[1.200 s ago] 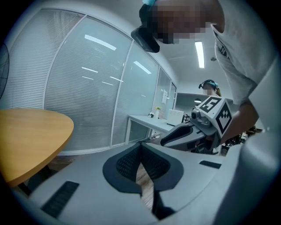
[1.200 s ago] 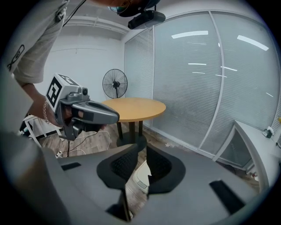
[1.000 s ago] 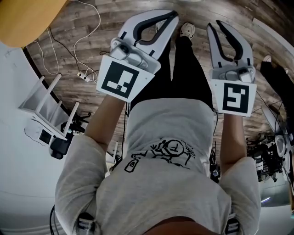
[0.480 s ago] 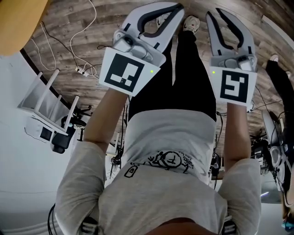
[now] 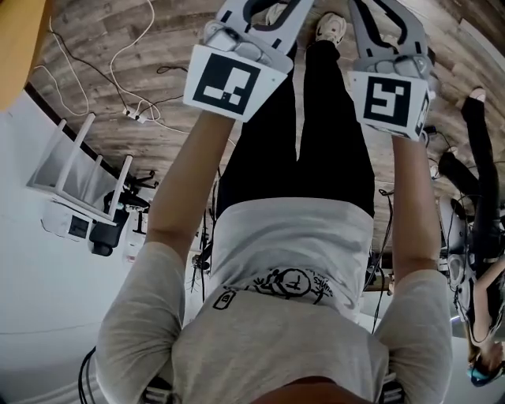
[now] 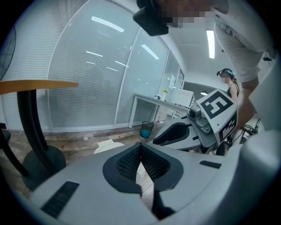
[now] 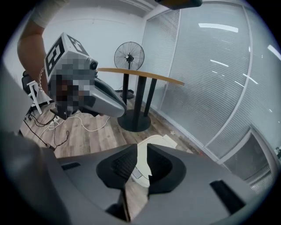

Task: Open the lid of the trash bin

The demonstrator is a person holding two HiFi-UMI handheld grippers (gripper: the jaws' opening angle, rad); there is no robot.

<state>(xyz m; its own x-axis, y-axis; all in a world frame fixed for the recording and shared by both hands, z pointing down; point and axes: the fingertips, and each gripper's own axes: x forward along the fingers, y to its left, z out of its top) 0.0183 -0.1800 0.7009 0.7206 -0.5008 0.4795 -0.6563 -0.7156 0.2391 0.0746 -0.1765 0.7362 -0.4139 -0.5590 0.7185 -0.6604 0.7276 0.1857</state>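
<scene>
The trash bin is a low white bin with its lid down, standing on the wooden floor. In the left gripper view the trash bin shows just beyond my jaws; in the right gripper view the bin lies straight ahead. My left gripper has its tips touching and holds nothing. My right gripper stands a little apart, empty, with the bin seen through the gap. In the head view the left gripper and right gripper reach forward and down over the person's legs, tips cut off by the top edge.
A round table with an orange top on a black foot stands close to the bin. A standing fan is behind it. Cables trail on the floor by a white chair. A small black basket sits by the glass wall. Another person stands at the right.
Both grippers have sunk toward the floor together, sliding up in the head view until their tips leave the top edge. The jaws look the same as before.
</scene>
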